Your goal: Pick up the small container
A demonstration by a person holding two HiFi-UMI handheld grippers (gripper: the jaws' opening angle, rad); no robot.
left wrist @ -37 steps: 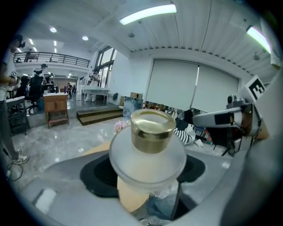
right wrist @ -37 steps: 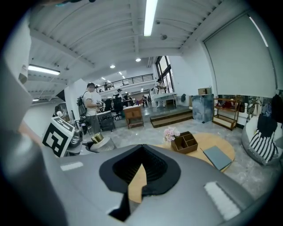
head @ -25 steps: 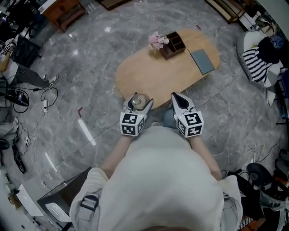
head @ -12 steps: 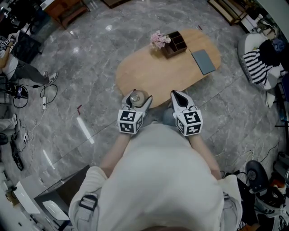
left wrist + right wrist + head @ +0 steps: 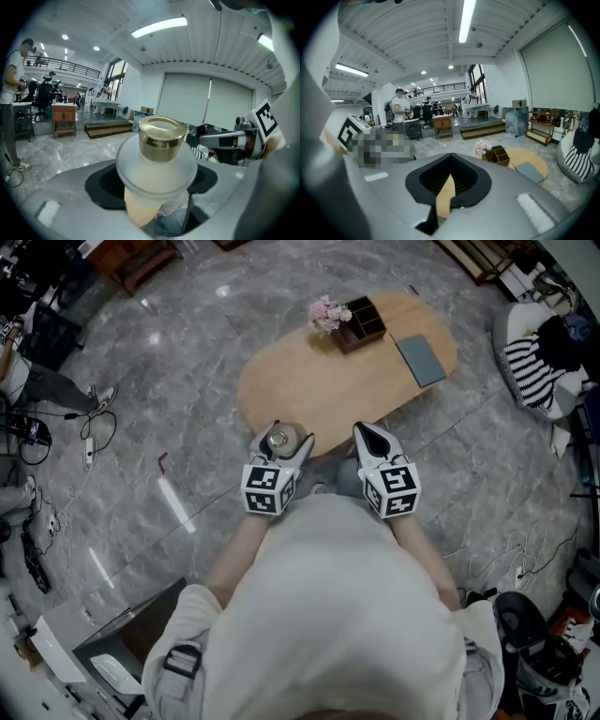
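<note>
**Small container up in the left gripper, at the near end of the table**

Here's the room: a grey marbled floor (image 5: 187, 381) runs everywhere, and in the middle sits an oval wooden table (image 5: 328, 395). At its far end there's a bunch of pink flowers (image 5: 325, 313) touching a dark compartment box (image 5: 364, 322), with a flat grey-blue pad (image 5: 421, 359) just beside them. Striped fabric (image 5: 527, 371) is heaped off to the right, and cables (image 5: 52, 432) trail along the left.

From the left gripper view it's a big open hall, with a strip light (image 5: 159, 27) overhead, pale blinds (image 5: 206, 105) drawn down, and a person (image 5: 11, 98) standing at the left.

The left gripper (image 5: 284, 436) is clamped on the small container (image 5: 157, 161), a frosted jar with a gold cap, held upright over the table's near rim. The right gripper (image 5: 371, 435) hangs level beside it. Its jaws are drawn in to a thin slit with nothing in them, and only table wood shows through.

The jar's base is sunk behind the jaws and its contents can't be read. How high it rides above the tabletop isn't clear from overhead. The person's pale top (image 5: 328, 615) covers the floor nearest them, and both forearms vanish under it.
</note>
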